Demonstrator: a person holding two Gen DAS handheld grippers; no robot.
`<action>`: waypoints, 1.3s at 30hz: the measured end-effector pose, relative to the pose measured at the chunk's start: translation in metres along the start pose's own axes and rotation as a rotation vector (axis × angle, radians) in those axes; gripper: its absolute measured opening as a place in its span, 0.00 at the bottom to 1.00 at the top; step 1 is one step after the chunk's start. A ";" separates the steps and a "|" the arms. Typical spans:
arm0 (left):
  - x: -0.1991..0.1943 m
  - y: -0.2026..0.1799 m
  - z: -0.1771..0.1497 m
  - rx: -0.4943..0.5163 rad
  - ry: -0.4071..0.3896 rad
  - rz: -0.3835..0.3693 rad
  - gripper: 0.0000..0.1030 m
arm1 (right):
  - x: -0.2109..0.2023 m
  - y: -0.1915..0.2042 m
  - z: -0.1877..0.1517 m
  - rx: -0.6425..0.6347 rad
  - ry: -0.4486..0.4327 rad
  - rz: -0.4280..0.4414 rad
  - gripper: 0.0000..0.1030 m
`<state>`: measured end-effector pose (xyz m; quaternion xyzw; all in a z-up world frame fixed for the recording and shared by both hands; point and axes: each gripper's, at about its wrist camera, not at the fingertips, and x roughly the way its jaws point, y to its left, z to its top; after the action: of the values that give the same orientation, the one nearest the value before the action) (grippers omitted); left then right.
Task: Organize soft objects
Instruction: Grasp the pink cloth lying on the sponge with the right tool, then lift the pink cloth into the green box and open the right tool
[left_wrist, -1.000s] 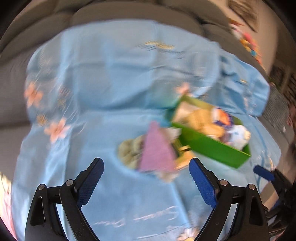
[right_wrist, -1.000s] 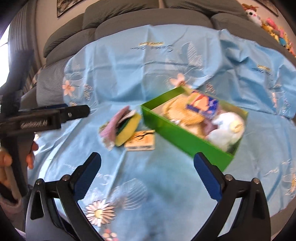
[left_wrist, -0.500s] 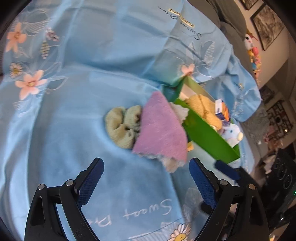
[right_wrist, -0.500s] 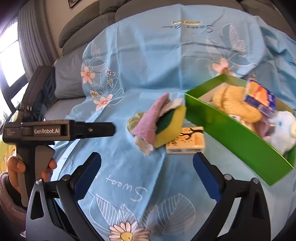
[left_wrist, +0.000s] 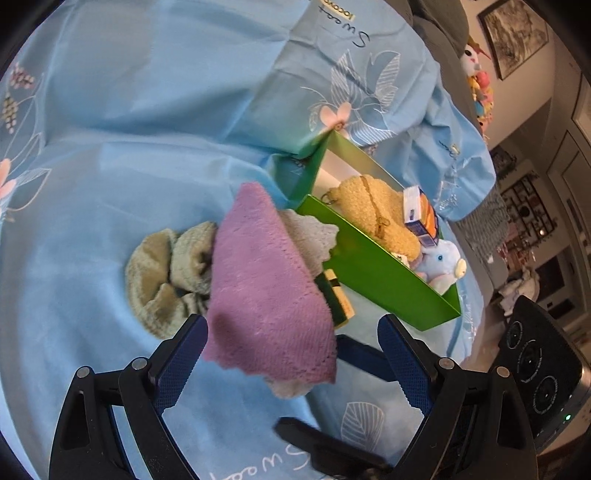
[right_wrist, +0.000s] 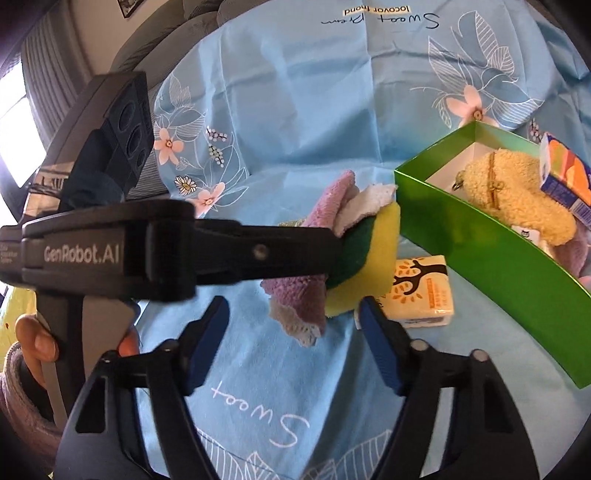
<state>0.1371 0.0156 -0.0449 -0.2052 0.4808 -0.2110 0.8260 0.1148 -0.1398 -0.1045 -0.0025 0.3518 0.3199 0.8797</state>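
Both grippers hang open over the blue sheet (left_wrist: 110, 155). The left gripper (left_wrist: 291, 354) straddles the purple cloth (left_wrist: 266, 288), heaped on a sponge (right_wrist: 373, 258) beside the green box (right_wrist: 491, 251). The right gripper (right_wrist: 293, 345) hovers just short of that heap.

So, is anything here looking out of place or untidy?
Yes. The purple cloth, a white cloth, a yellow-green sponge and a green towel lie in a loose heap outside the green box. A tissue pack also lies outside.
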 end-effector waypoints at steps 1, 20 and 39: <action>0.001 0.000 0.001 0.002 0.002 -0.005 0.90 | 0.001 0.001 0.000 -0.004 0.001 0.002 0.64; -0.029 0.005 -0.016 -0.064 -0.084 -0.074 0.21 | -0.005 0.020 0.005 -0.098 -0.007 0.010 0.12; -0.122 -0.033 -0.029 -0.022 -0.283 -0.079 0.21 | -0.073 0.076 0.019 -0.260 -0.165 0.044 0.12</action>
<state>0.0518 0.0510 0.0458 -0.2608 0.3532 -0.2073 0.8742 0.0438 -0.1165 -0.0277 -0.0824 0.2339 0.3810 0.8907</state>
